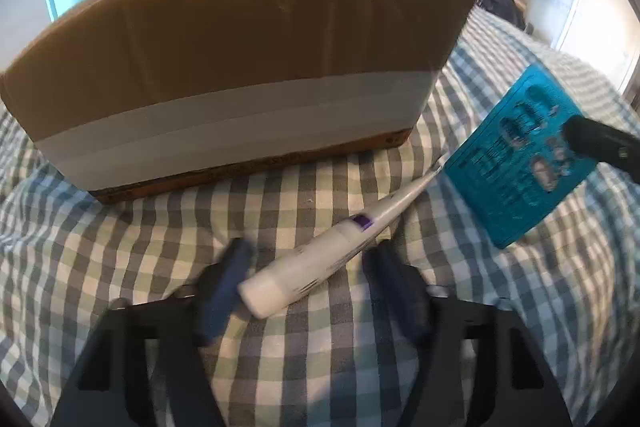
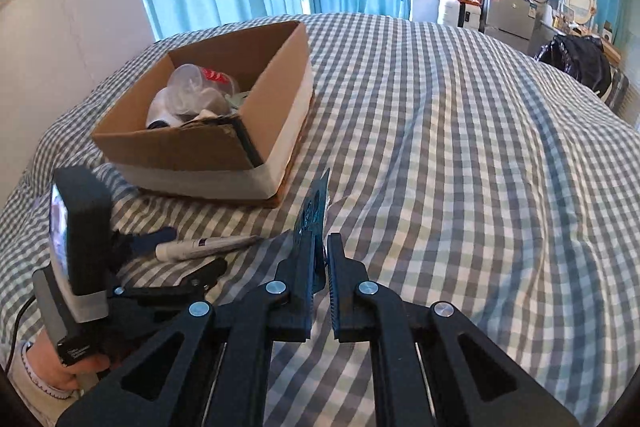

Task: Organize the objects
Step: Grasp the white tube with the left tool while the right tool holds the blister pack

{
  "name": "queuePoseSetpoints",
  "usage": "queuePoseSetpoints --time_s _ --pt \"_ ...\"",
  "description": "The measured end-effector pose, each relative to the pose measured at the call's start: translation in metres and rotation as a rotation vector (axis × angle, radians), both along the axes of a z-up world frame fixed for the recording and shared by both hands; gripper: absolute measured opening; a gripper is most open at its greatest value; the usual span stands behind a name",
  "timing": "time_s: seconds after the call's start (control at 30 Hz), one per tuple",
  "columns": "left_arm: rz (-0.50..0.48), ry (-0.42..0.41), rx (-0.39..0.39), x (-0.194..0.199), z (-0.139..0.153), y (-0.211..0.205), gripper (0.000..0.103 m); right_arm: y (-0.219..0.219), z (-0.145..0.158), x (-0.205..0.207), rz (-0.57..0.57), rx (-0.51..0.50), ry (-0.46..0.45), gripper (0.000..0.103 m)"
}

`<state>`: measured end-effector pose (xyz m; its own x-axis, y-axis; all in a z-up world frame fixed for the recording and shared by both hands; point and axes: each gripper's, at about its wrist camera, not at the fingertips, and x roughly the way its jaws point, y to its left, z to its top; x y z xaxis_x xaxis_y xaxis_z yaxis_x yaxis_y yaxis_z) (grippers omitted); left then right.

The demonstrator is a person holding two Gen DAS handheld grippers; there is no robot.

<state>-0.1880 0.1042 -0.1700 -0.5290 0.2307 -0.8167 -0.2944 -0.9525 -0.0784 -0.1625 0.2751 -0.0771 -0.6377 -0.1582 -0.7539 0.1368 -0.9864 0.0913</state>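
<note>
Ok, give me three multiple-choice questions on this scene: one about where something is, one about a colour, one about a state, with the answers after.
1. Where does the white tube lie?
A. inside the cardboard box
B. on the checked bedspread, in front of the box
C. on the floor

2. What colour is the flat packet?
A. teal blue
B. red
C. yellow

3. What is the right gripper doing?
A. hanging open and empty
B. clamped on the packet
C. clamped on the tube

Answers: B, the tube rests on the cloth between the left gripper's fingers; A, its face is teal; B, the packet's edge stands pinched between its fingers.

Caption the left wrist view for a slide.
Left gripper straddles a white tube beside the cardboard box; right gripper holds a teal packet.
</note>
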Motion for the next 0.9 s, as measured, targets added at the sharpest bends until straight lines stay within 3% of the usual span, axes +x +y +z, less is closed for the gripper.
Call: queuePoseSetpoints --time_s 0.23,0.5,0.77,0.9 --pt "-0.018 -0.006 0.042 0.015 0.011 -0.010 0.038 -0.011 0.000 -0.001 0.037 -0.075 0.015 0.008" --pt "-0.008 0.016 0.044 0.054 0.032 -0.021 0.022 -0.024 0.018 0.024 0.038 0.032 0.084 0.007" --pt "0.043 0.086 0.080 0.097 0.071 -0.051 0.021 -0.032 0.050 0.065 0.060 0.022 0.136 0.007" --pt "0.078 0.137 0.074 0.099 0.094 -0.053 0.021 -0.042 0.071 0.082 0.077 0.019 0.177 0.007"
